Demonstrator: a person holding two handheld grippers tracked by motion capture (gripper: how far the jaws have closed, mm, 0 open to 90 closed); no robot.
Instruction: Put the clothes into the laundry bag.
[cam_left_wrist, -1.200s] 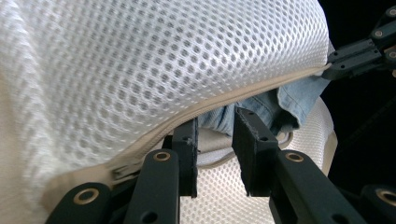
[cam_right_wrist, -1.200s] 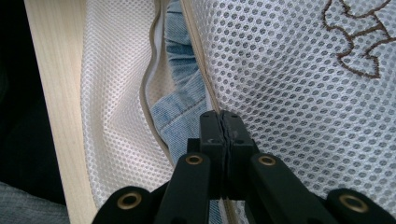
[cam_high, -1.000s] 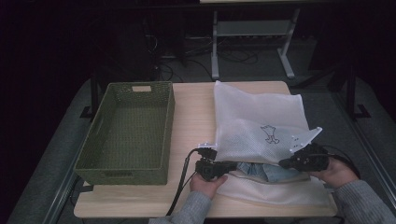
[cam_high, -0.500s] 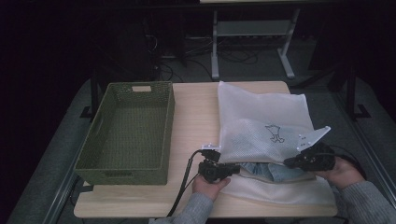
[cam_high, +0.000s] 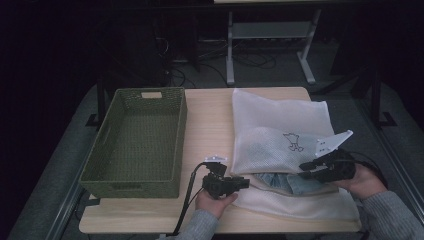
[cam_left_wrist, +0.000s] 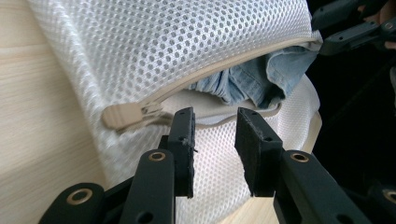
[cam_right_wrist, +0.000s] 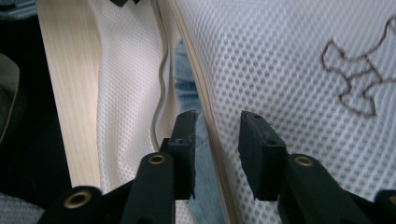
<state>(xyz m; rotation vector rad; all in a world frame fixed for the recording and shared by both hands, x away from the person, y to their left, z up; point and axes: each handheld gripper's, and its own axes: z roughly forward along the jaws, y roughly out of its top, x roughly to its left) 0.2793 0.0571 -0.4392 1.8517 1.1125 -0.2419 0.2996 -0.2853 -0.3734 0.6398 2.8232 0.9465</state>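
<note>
Progress: early | white mesh bag (cam_high: 280, 135) lay on the table (cam_high: 210, 125), zipper mostly undone, denim garment (cam_left_wrist: 243, 84) inside, not yet out | left hand-held gripper (cam_left_wrist: 215, 126) spread by lower edge | right hand-held gripper (cam_right_wrist: 217, 126) spread astride upper edge | basket (cam_high: 137, 140) unfilled.

Dim high view, dark surroundings, sharp close-ups

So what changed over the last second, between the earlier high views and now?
The right gripper slid slightly outward along the mesh laundry bag's upper edge, and the lifted flap settled lower and flatter. Both grippers' jaws now stand open, holding nothing. The left gripper, the denim garment in the opening and the green basket stayed put.
</note>
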